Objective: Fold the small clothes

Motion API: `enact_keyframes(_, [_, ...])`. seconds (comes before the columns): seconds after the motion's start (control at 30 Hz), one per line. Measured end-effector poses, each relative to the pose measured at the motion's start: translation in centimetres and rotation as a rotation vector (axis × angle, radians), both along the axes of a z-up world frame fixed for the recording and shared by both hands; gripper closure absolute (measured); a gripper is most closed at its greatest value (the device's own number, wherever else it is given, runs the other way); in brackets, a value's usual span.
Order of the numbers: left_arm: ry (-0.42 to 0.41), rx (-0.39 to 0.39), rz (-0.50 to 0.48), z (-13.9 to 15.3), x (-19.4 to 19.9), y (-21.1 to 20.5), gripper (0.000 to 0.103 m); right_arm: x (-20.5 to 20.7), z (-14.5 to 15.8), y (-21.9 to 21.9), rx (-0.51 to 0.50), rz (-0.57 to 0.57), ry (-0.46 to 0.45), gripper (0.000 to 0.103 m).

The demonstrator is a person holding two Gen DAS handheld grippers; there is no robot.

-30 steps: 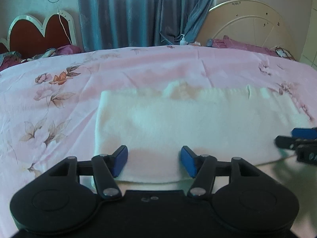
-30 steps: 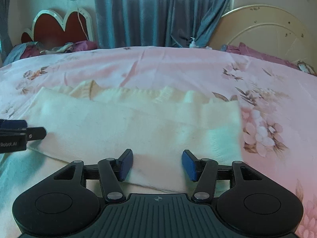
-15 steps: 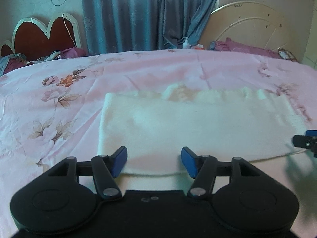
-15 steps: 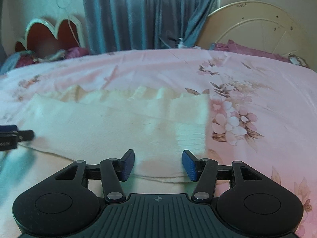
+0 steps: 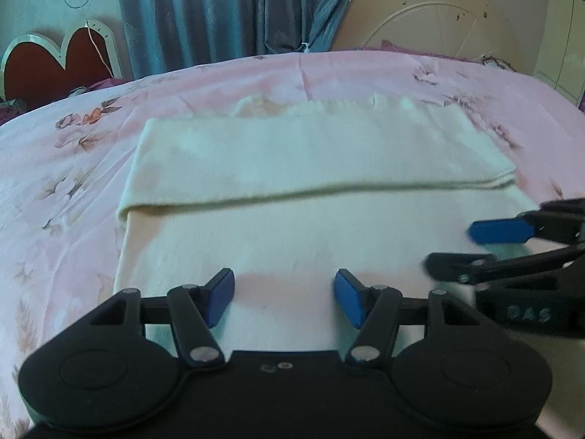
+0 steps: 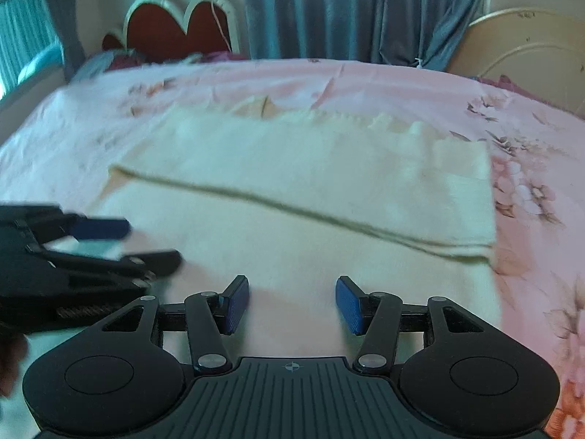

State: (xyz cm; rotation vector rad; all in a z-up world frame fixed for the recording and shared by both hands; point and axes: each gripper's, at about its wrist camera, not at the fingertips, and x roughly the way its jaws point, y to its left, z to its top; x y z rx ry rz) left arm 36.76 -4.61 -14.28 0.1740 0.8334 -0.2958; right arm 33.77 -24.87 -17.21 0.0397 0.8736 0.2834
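A cream knit garment (image 5: 310, 168) lies flat on the pink floral bedsheet (image 5: 73, 168). Its far part is folded over, with a fold edge running across the middle; it also shows in the right wrist view (image 6: 310, 183). My left gripper (image 5: 284, 298) is open and empty, low over the garment's near part. My right gripper (image 6: 292, 301) is open and empty over the near part too. Each gripper shows in the other's view, the right one (image 5: 512, 248) at the right side and the left one (image 6: 91, 248) at the left side.
A red heart-shaped headboard (image 5: 55, 62) and blue curtains (image 5: 226, 7) stand beyond the bed. A cream round panel (image 5: 438, 25) leans at the back right. Crumpled dark clothes (image 6: 120, 58) lie near the headboard.
Both grippers have pulled back toward me and moved closer together. More of the garment's near part now shows in front of the fold edge. Both stay open.
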Motion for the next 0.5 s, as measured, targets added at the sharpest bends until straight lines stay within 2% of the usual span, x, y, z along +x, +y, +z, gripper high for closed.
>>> enact_keyframes(0.23, [0.008, 0.018, 0.057, 0.1, -1.5, 1.9, 0.038, -2.3, 0.0, -2.4, -0.013, -0.049, 0.012, 0.049])
enact_keyframes(0.3, [0.009, 0.020, 0.066, 0.3, -1.9, 2.1, 0.038, -2.9, 0.6, -2.6, 0.025, -0.058, 0.014, 0.049])
enact_keyframes(0.37, [0.015, 0.019, 0.069, 0.6, -2.4, 2.1, 0.040, -3.9, 1.3, -2.3, 0.061, -0.050, 0.009, 0.049])
enact_keyframes(0.5, [0.014, 0.009, 0.041, 1.5, -4.0, 2.0, 0.041, -6.1, 2.0, -0.7, 0.068, -0.016, 0.010, 0.049])
